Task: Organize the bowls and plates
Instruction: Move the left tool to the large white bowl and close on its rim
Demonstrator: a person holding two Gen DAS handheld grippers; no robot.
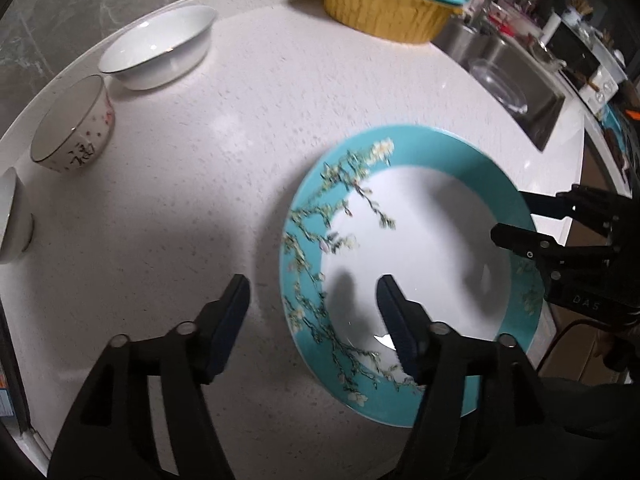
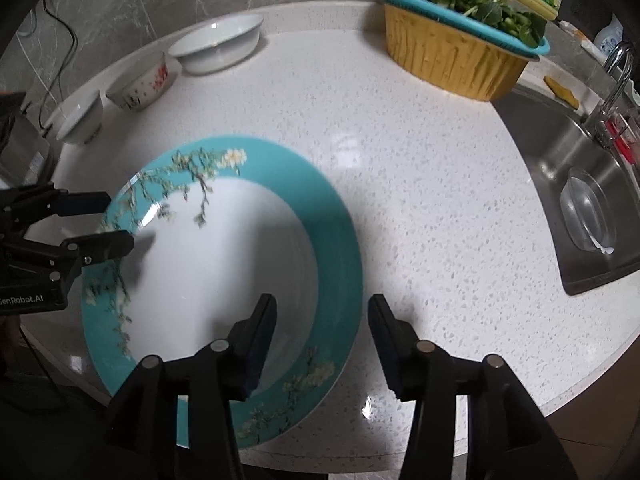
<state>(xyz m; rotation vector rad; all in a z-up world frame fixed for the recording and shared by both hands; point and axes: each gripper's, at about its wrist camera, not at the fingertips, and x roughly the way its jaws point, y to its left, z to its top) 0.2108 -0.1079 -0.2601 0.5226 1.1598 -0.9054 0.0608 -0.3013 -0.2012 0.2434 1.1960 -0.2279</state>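
Note:
A large teal-rimmed plate (image 1: 416,248) with a blossom pattern lies on the white counter; it also shows in the right wrist view (image 2: 240,248). My left gripper (image 1: 312,292) is open, its jaws straddling the plate's left rim. My right gripper (image 2: 322,312) is open, its jaws straddling the plate's right rim; it also shows in the left wrist view (image 1: 516,220). A wide white bowl (image 1: 158,46), a small patterned bowl (image 1: 74,124) and a small white bowl (image 1: 12,216) stand in a row at the far left.
A yellow basket (image 1: 384,8) with a teal colander of greens stands at the back. A steel sink (image 2: 580,184) with a clear glass dish (image 2: 586,208) and a tap lies on the right. The counter's front edge (image 2: 360,452) is close below the plate.

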